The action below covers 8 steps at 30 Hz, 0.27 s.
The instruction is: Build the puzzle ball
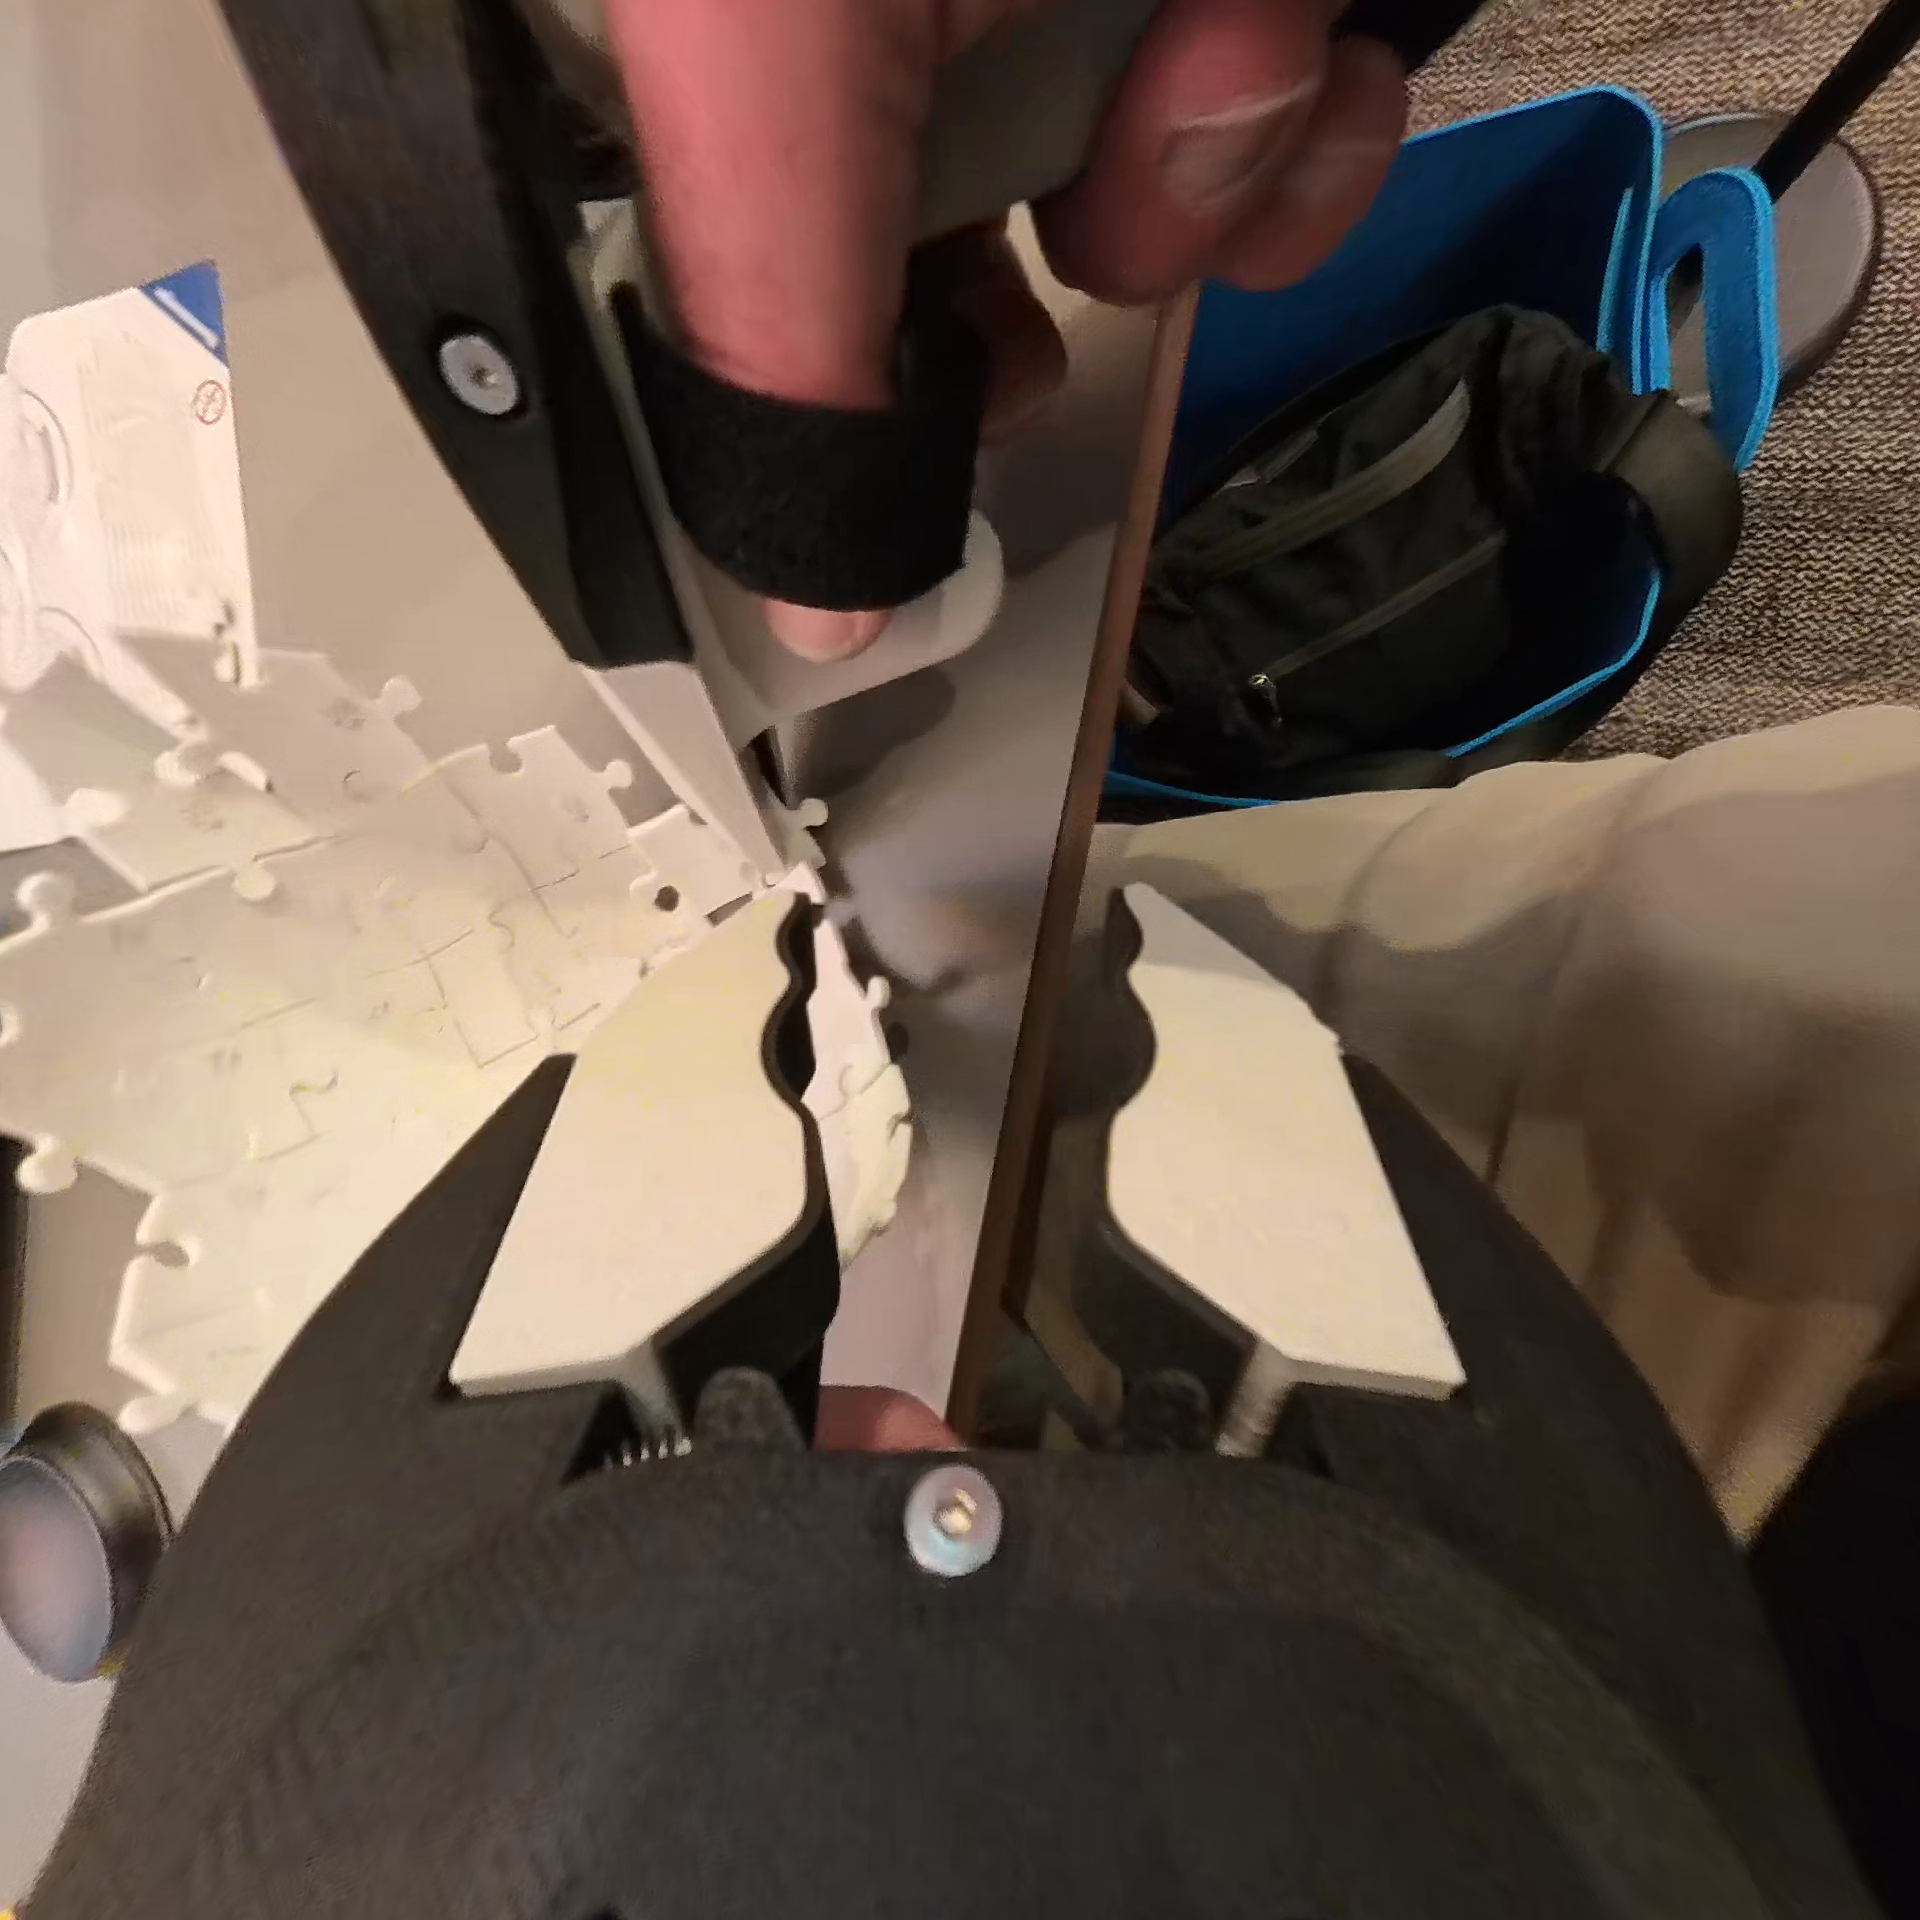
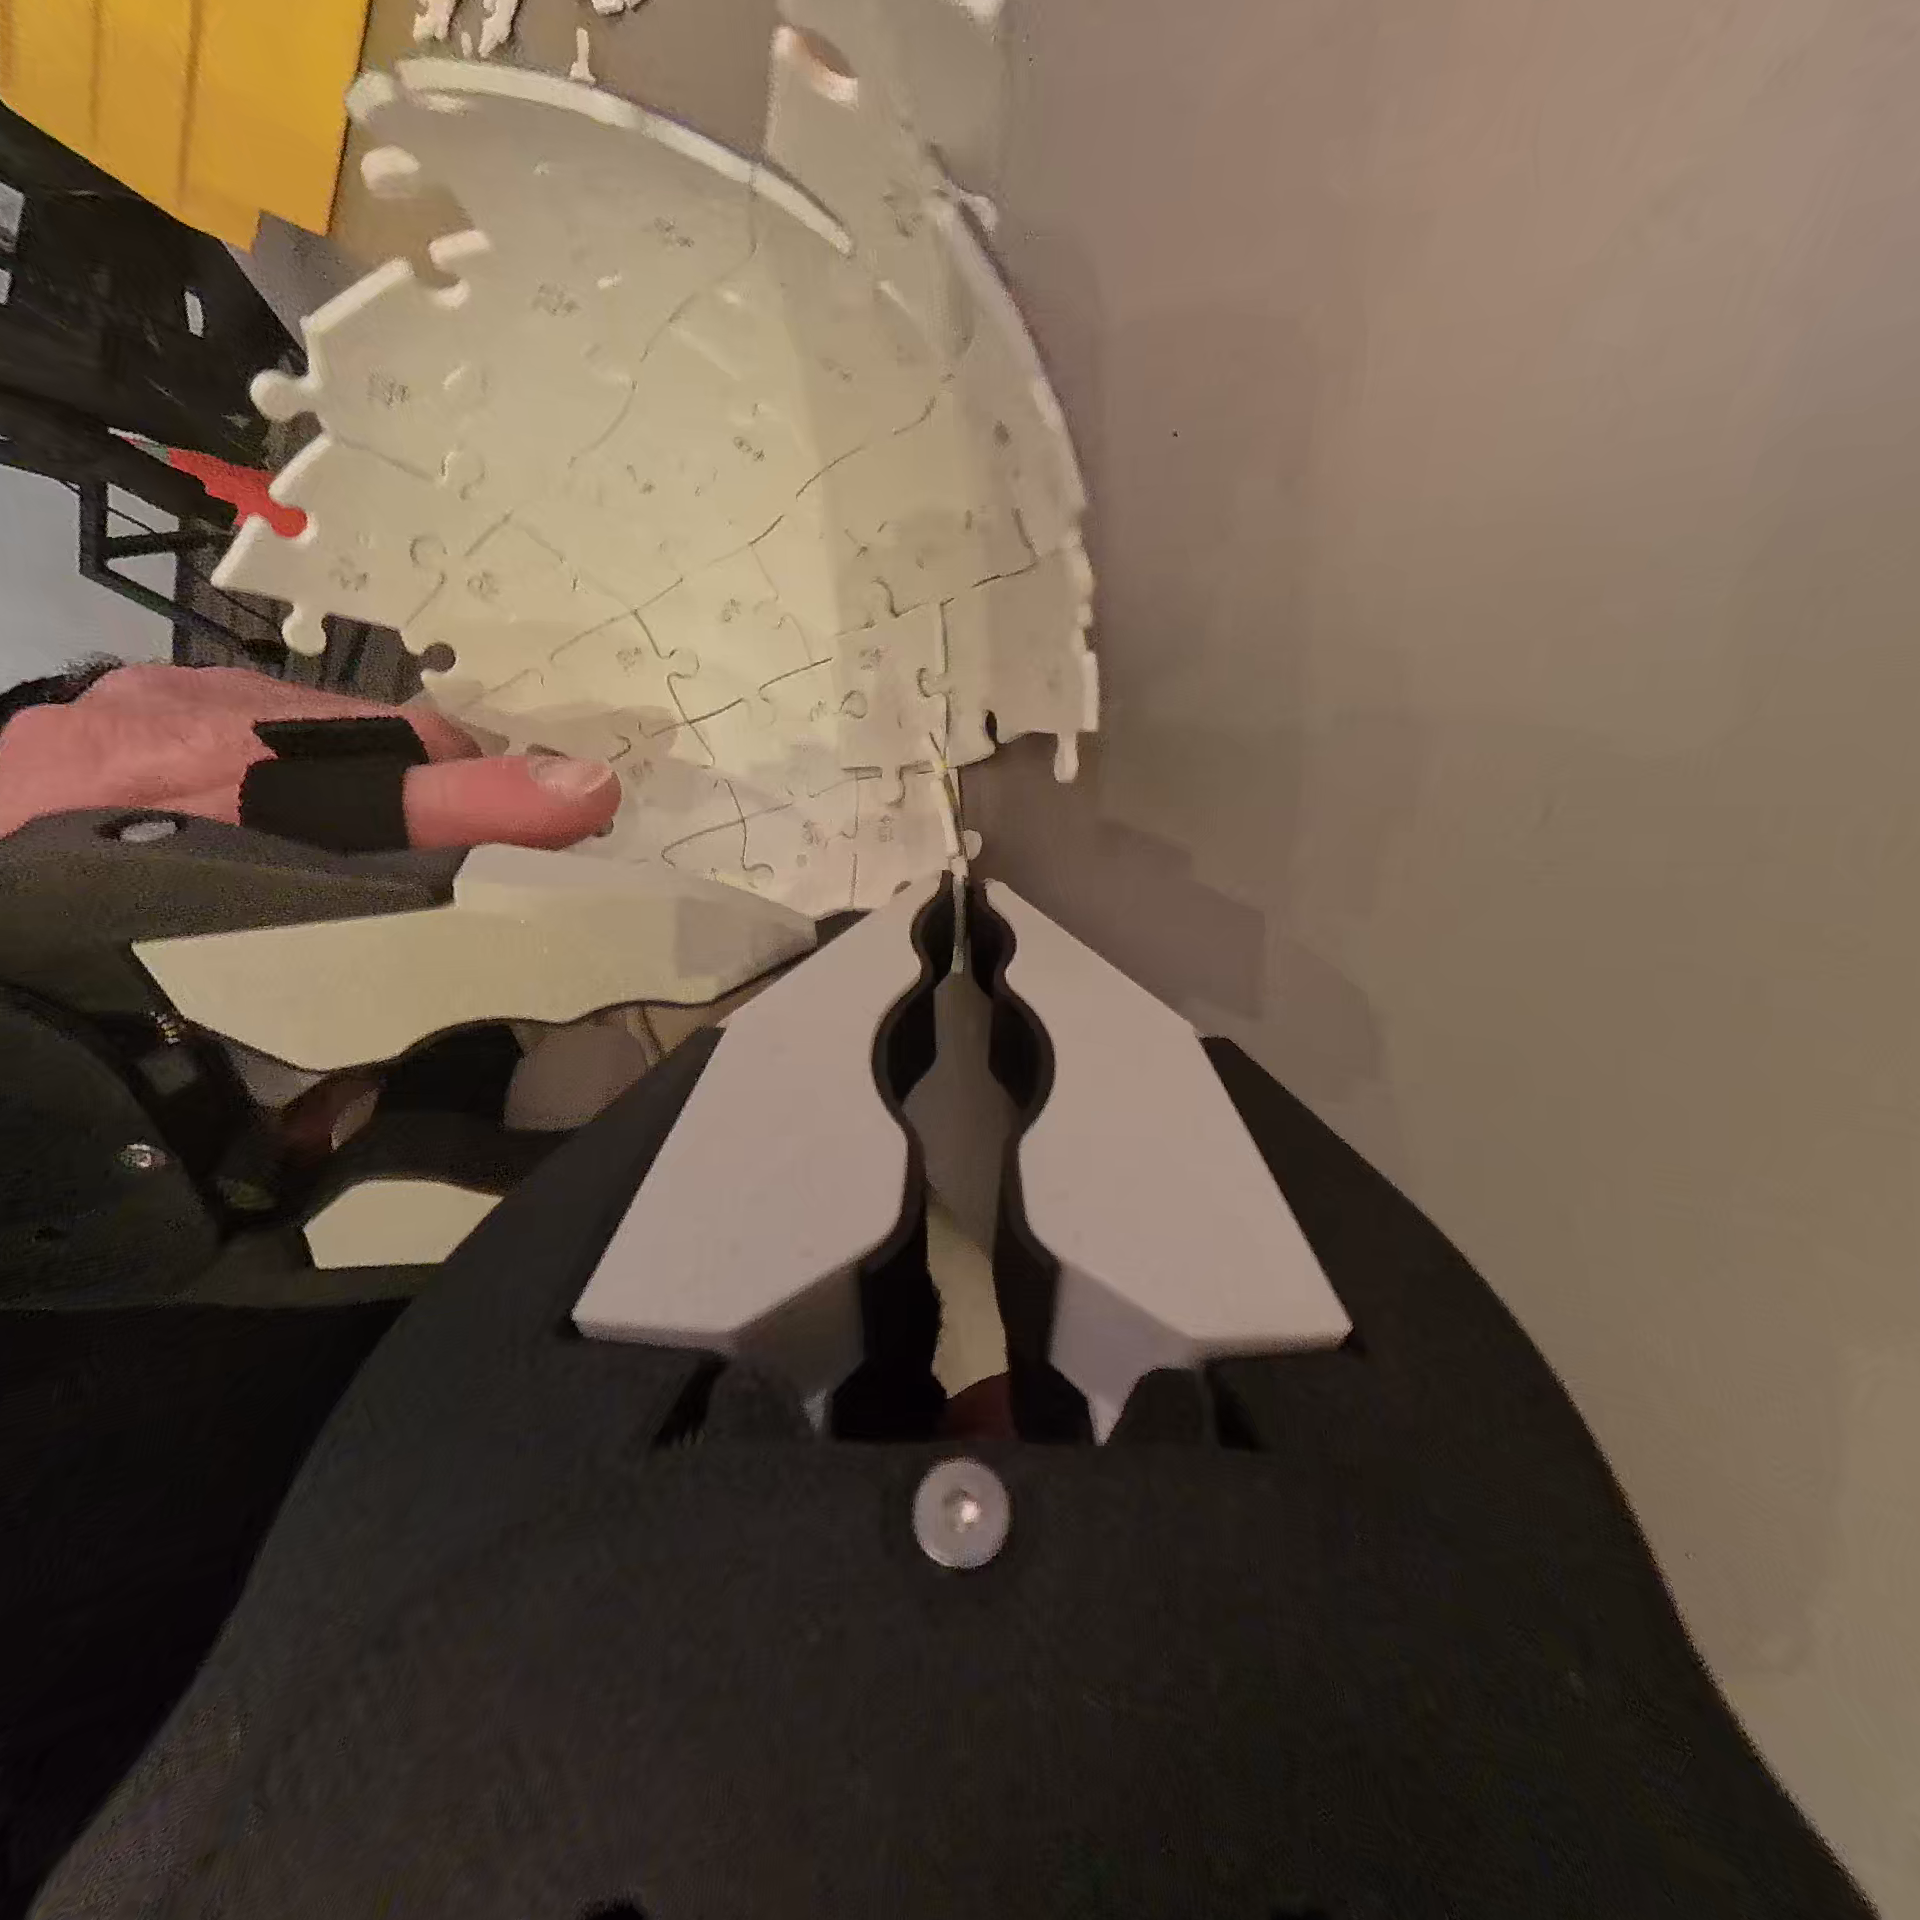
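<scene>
**While both tools meet at the shell's edge**

As you look along your right tool (image 2: 961,904), its white fingers are pinched on the thin edge of the curved white shell of interlocked puzzle pieces (image 2: 707,499), which fills the upper centre of that frame. Your left tool (image 1: 956,997) stands spread, nothing between its fingers; its left finger (image 1: 665,1143) lies against the shell at centre left, above the pale grey surface (image 1: 125,187). A blue bin (image 1: 1475,260) sits upper right.

1. Blue bin (image 1: 1538,208) sits on grey carpet (image 1: 1849,540), beyond the table's edge.
2. Black bag (image 1: 1382,561) stuffed inside that bin.
3. Printed leaflet (image 1: 114,488) lies flat on the pale table (image 1: 343,499).
4. Yellow panel (image 2: 177,94) at upper left.
</scene>
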Motion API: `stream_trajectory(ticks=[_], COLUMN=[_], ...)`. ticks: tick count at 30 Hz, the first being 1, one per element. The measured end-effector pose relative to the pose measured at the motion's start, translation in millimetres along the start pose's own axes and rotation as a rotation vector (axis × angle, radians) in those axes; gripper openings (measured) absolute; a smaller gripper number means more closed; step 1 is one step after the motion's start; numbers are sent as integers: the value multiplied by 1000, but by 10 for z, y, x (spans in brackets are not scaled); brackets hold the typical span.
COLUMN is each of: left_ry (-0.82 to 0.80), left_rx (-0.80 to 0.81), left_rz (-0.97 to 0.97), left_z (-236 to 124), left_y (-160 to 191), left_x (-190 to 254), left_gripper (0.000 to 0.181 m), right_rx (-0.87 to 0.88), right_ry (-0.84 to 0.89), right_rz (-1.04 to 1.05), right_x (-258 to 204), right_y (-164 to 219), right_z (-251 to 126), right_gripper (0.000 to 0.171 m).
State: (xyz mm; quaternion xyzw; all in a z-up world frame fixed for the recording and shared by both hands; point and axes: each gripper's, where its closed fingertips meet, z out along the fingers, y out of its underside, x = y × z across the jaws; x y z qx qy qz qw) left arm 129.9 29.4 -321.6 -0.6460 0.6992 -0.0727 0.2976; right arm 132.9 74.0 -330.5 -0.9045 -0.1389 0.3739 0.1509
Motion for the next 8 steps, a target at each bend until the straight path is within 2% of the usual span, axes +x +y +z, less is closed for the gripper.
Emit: stream_trajectory(ticks=[1,8], left_ry=[-4,-9], left_rx=[-2,-31], left_rz=[-6,-42], left_z=[12,65], left_y=[3,83], left_x=[-6,-60], left_gripper=[54,56], right_rx=[-5,-65], right_ry=[-1,-13], right_rz=[-1,-22], right_x=[2,9], right_y=[-4,-35], right_z=[0,15], right_gripper=[0,1])
